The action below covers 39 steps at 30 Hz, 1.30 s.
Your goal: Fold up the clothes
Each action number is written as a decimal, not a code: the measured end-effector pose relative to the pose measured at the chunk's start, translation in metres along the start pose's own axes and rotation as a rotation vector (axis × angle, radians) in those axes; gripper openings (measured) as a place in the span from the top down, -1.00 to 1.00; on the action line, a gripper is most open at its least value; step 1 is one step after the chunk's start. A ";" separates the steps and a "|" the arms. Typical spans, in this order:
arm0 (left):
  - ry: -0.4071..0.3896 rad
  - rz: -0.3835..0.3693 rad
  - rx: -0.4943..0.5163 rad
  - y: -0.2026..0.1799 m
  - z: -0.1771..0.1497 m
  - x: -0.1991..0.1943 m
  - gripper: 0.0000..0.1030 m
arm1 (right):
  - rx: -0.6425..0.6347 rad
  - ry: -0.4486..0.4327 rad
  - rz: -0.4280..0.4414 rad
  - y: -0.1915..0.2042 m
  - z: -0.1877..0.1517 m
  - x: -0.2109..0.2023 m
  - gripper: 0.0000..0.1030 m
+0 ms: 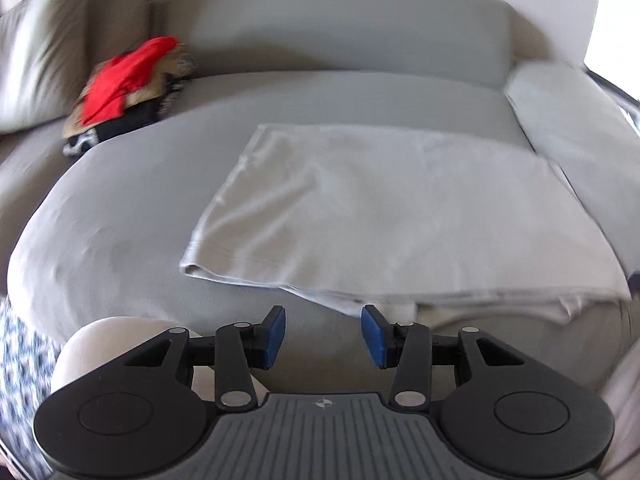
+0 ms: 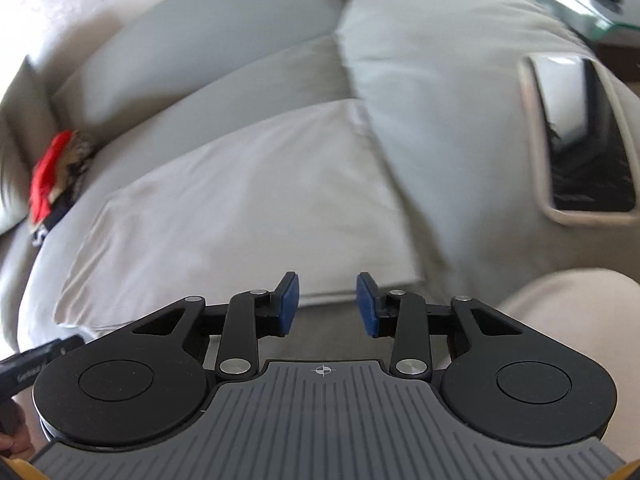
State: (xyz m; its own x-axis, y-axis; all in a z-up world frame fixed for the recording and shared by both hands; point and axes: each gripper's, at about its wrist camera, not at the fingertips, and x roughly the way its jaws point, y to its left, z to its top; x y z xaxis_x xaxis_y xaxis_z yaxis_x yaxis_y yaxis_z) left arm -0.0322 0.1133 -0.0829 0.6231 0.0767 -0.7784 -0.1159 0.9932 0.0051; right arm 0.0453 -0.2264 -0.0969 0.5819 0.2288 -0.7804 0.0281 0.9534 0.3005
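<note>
grey sofa (image 1: 132, 184) bears a folded white cloth (image 1: 384, 208); both grippers' fingers (image 1: 275, 336) (image 2: 289, 304) released, holding nothing.

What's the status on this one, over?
Left gripper open, empty, near the white garment front edge. Right gripper open, empty, same edge. Garment flat on the sofa, partly folded. Clothes pile far left, clear of the work.

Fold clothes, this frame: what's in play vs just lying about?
In play:
white garment, flat on the sofa
clothes pile, red piece on top
left gripper, open, empty
right gripper, open, empty

Lying about:
sofa
cushion
laptop on the sofa arm
</note>
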 end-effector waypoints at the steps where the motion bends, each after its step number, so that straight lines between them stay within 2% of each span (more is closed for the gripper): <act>1: -0.009 0.002 -0.014 0.001 0.000 0.000 0.16 | -0.019 -0.001 0.008 0.008 0.000 0.003 0.62; 4: -0.033 -0.003 -0.036 0.000 0.003 0.003 0.16 | -0.065 -0.010 0.026 0.026 0.001 0.011 0.62; 7: -0.063 -0.001 0.028 -0.015 0.011 0.010 0.17 | -0.087 -0.021 0.040 0.037 0.004 0.018 0.62; 10: -0.092 -0.038 0.061 -0.032 0.019 0.020 0.17 | -0.124 -0.014 0.007 0.045 0.001 0.025 0.62; 12: -0.077 -0.068 0.051 -0.040 0.022 0.031 0.16 | -0.150 -0.004 -0.013 0.050 -0.002 0.031 0.59; 14: -0.020 -0.070 0.047 -0.044 0.020 0.043 0.17 | -0.198 0.006 -0.028 0.048 -0.012 0.028 0.54; 16: -0.007 -0.072 0.058 -0.044 0.012 0.042 0.17 | -0.239 0.016 -0.038 0.046 -0.022 0.022 0.54; 18: -0.008 -0.076 0.078 -0.042 0.006 0.033 0.14 | -0.204 0.074 -0.028 0.037 -0.027 0.010 0.53; 21: 0.054 -0.065 0.049 -0.034 0.002 0.022 0.13 | -0.028 0.092 0.065 0.012 -0.034 -0.006 0.44; 22: 0.057 -0.069 0.023 -0.031 0.000 0.018 0.13 | 0.033 0.096 0.098 0.003 -0.036 -0.011 0.27; 23: 0.048 -0.075 0.003 -0.029 -0.001 0.015 0.13 | 0.099 0.071 0.141 -0.004 -0.039 -0.014 -0.03; 24: 0.033 -0.082 -0.014 -0.028 -0.001 0.011 0.13 | 0.165 0.040 0.186 -0.010 -0.042 -0.017 -0.11; 26: 0.011 -0.091 -0.027 -0.029 0.000 0.008 0.13 | 0.290 0.021 0.283 -0.020 -0.045 -0.013 -0.11; 30: 0.006 -0.092 -0.030 -0.034 0.000 0.006 0.13 | 0.514 0.072 0.438 -0.034 -0.049 0.011 -0.11; 36: 0.011 -0.099 -0.042 -0.032 -0.001 0.006 0.10 | 0.744 0.129 0.558 -0.048 -0.071 0.040 -0.04; 39: 0.012 -0.099 -0.050 -0.034 0.000 0.007 0.10 | 0.848 0.125 0.601 -0.049 -0.084 0.051 -0.04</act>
State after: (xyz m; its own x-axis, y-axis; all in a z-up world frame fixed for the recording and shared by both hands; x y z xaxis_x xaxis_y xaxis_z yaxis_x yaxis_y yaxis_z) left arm -0.0241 0.0806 -0.0889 0.6245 -0.0227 -0.7807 -0.0926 0.9904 -0.1028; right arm 0.0055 -0.2450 -0.1976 0.6020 0.6842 -0.4117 0.3513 0.2361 0.9060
